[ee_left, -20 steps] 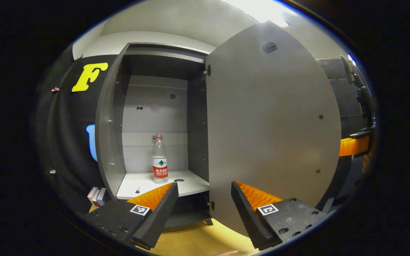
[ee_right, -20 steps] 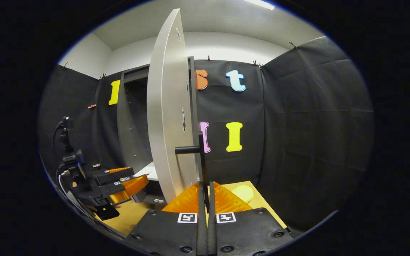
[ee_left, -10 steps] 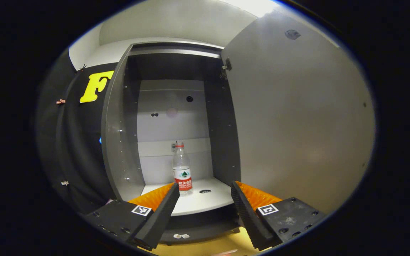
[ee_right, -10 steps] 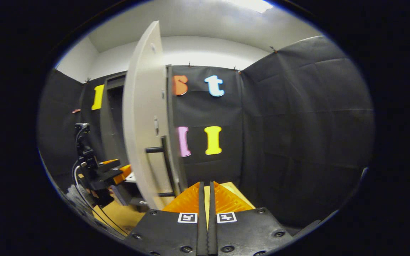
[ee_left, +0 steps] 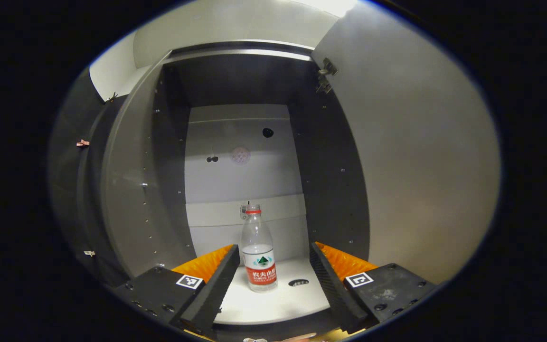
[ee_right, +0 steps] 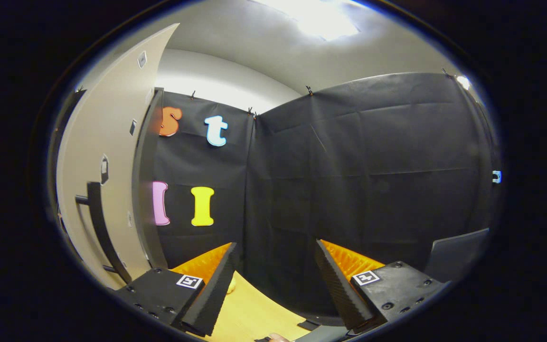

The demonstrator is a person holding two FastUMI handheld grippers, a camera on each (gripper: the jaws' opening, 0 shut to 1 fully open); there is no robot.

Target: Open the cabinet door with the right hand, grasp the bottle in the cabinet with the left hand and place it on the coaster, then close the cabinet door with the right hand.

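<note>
Inside the opened cabinet (ee_left: 169,156), the bottle (ee_left: 259,251) stands upright on the shelf (ee_left: 273,299), so you keep your left gripper (ee_left: 273,280) spread to straddle it, while your right gripper (ee_right: 276,280), also spread and empty, sits clear of the door handle (ee_right: 99,223).

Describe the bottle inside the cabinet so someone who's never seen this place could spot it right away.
Look into the open grey cabinet. On its pale bottom shelf stands one upright clear plastic bottle, between the open left tool's fingers, untouched. Its red label and red neck ring set it apart from the small dark hole beside it.
</note>
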